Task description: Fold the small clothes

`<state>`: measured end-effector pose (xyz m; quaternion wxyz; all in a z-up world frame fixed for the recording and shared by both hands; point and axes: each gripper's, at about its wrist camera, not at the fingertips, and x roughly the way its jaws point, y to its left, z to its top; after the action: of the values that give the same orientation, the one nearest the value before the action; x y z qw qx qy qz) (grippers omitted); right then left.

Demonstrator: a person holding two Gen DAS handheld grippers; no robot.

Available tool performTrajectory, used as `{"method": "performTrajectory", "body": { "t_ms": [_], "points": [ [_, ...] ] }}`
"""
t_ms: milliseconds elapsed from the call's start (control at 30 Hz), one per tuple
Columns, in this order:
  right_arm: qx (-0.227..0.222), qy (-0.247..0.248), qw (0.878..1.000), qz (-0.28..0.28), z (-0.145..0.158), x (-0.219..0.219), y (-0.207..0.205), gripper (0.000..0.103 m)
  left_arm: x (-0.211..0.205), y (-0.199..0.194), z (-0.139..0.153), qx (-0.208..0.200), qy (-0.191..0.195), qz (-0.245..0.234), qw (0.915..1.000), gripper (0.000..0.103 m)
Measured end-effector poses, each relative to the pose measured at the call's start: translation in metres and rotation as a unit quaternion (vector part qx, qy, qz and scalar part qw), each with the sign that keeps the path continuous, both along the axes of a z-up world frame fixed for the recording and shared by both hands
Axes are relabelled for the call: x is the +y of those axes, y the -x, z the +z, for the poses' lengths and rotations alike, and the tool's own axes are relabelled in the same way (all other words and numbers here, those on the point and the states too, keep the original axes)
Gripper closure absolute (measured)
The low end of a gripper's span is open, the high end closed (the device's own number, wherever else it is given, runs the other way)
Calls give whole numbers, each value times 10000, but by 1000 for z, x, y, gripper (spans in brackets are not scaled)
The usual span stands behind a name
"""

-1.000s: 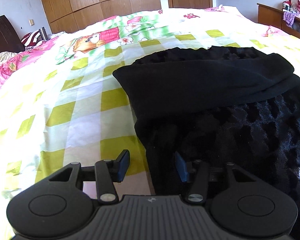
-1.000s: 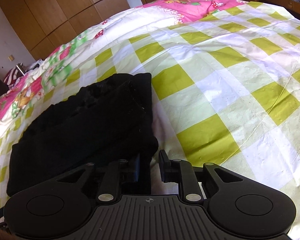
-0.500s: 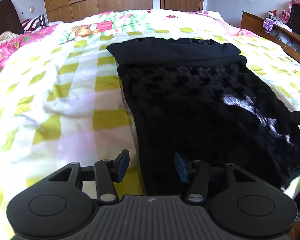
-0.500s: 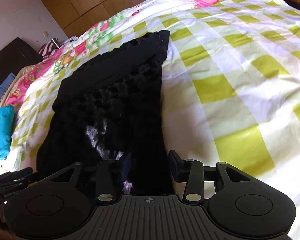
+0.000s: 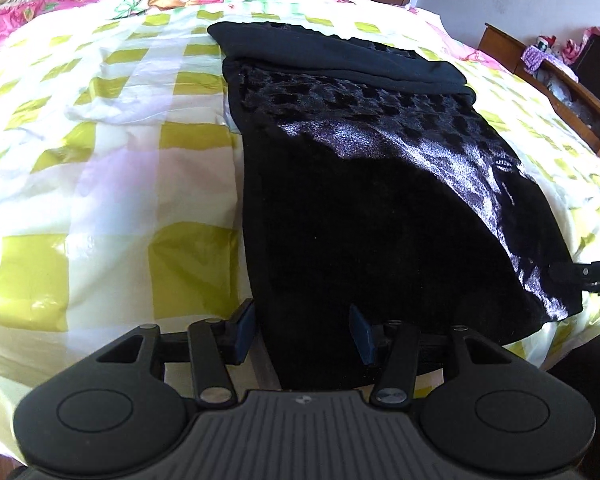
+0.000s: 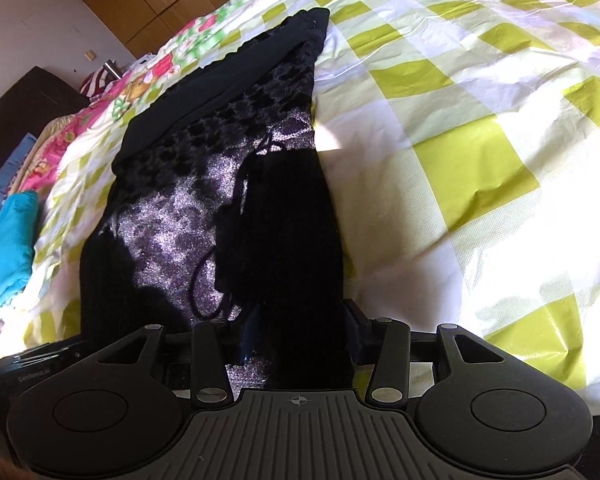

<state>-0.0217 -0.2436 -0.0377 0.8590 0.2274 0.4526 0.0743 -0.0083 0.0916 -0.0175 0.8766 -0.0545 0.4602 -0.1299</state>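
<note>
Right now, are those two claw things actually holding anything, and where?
Neither grips. Both sets of jaws stand open astride the near hem of the black garment: the left gripper at its left corner, the right gripper at its right.

one black garment (image 5: 380, 200), one checked bedspread (image 5: 100, 160), one turquoise cloth (image 6: 10, 240), two grippers

Black garment (image 5: 380, 208), yellow-checked bedspread (image 5: 112, 168)

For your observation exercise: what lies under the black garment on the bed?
The black garment lies spread on the yellow-and-white checked bedspread, which shows all around it. The part of the bedspread directly beneath is covered, so whether anything else lies there cannot be seen.
</note>
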Motion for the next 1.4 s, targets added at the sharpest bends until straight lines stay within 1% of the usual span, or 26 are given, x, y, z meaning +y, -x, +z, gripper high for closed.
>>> {"method": "performTrajectory", "body": {
  "t_ms": [100, 167, 233, 267, 367, 500, 533, 567, 600, 633, 667, 733, 800, 867, 933, 1000, 1067, 1133, 1200, 1233, 1300, 1400],
  "points": [
    [52, -181, 9997, 131, -2, -2, 5, 59, 6, -2, 0, 62, 175, 97, 9998, 45],
    [68, -244, 9997, 74, -5, -1, 5, 58, 3, -5, -3, 77, 88, 77, 9999, 46],
    [103, -299, 9995, 53, -7, -2, 4, 58, 2, -4, -3, 92, 19, 116, 9999, 51],
    [89, -363, 9993, 30, -5, -3, 6, 58, 1, -1, 0, 63, 15, 106, 9999, 52],
    [34, -463, 9989, 79, -4, -7, 11, 58, -1, 2, 0, 34, -89, 56, 9999, 52],
    [133, -579, 9982, -41, -15, -9, 4, 59, -7, -8, -10, 121, -131, 90, 9998, 52],
    [155, -618, 9979, -82, -16, -10, 3, 63, -7, -8, -9, 120, -137, 89, 9998, 52],
    [166, -615, 9979, -151, -16, -11, 4, 70, -7, -6, -8, 96, -165, 77, 9998, 52],
    [183, -630, 9977, -169, -15, -12, 6, 86, -7, -3, -6, 48, -186, 42, 9998, 61],
    [164, -807, 9964, -181, -13, -14, 9, 89, -7, 0, -4, 38, -134, -16, 9999, 76],
    [103, -992, 9948, -210, -11, -17, 14, 90, -6, 3, 0, 43, -30, -39, 10000, 80],
    [-26, -1320, 9910, -234, -3, -19, 21, 91, -1, 8, 8, -5, 259, -41, 9997, 81],
    [-221, -1739, 9841, -304, 7, -22, 27, 92, 7, 9, 20, -62, 730, 40, 9973, 81],
    [-426, -2214, 9733, -435, 19, -26, 29, 92, 15, 8, 34, -141, 1192, 136, 9927, 81],
    [-574, -2488, 9657, -474, 30, -27, 26, 92, 22, 1, 49, -216, 1620, 208, 9863, 81],
    [-712, -2680, 9597, -447, 44, -24, 15, 92, 27, -11, 63, -347, 1906, 252, 9807, 81],
    [-920, -2928, 9508, -422, 59, -20, -5, 92, 31, -32, 77, -477, 2168, 281, 9747, 81],
    [-1167, -3169, 9401, -477, 75, -19, -35, 92, 36, -58, 90, -615, 2397, 353, 9682, 81],
    [-1403, -3339, 9304, -566, 91, -19, -71, 92, 36, -93, 101, -786, 2546, 467, 9627, 81],
    [-1527, -3394, 9262, -608, 98, -19, -97, 92, 37, -112, 105, -852, 2589, 514, 9608, 81],
    [-1708, -3371, 9232, -700, 107, -18, -143, 92, 39, -155, 109, -991, 2544, 638, 9599, 81],
    [-1754, -3203, 9261, -943, 109, -18, -220, 92, 41, -228, 104, -1033, 2343, 815, 9632, 81]
  ]
}}
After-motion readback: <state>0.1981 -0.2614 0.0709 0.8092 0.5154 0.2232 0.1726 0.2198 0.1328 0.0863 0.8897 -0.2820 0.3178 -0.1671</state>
